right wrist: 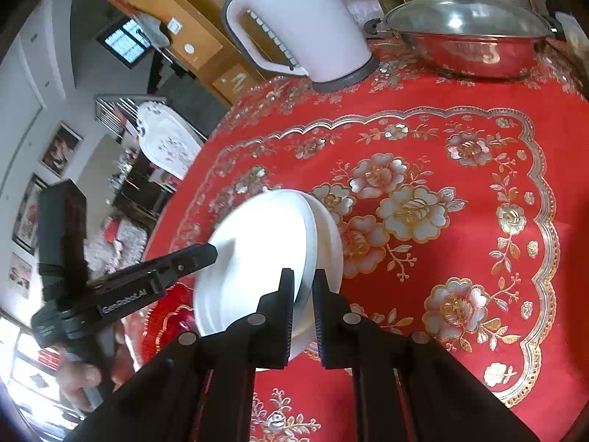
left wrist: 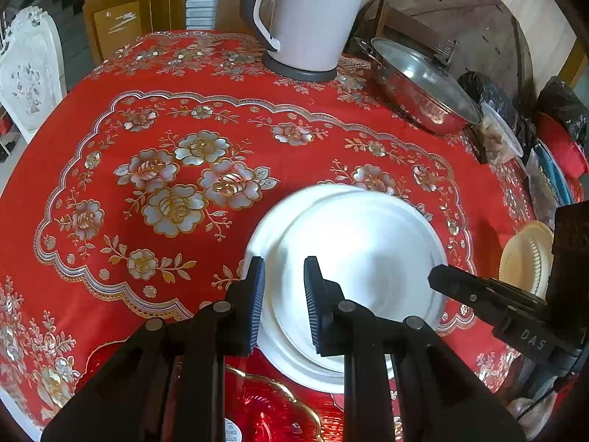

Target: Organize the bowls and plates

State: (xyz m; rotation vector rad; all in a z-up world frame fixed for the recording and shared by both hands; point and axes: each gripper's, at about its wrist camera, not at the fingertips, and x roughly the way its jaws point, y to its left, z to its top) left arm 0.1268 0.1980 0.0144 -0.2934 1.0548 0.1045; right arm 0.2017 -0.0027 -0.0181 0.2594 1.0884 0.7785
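Right tool point(right wrist: 303, 294) grips the upper white plate's point(right wrist: 257, 254) rim — left tool point(left wrist: 283, 291) open above the stacked plates.

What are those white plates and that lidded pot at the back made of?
White plates: smooth, glossy, likely ceramic or melamine; the look leaves it open. Pot: shiny mirror-like metal, probably stainless steel, reflecting the red cloth. Its lid looks like clear glass in a metal rim.

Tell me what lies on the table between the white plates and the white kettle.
Nothing but bare red flowered tablecloth. The left wrist view shows the stretch from the white plates up to the white kettle clear of objects.
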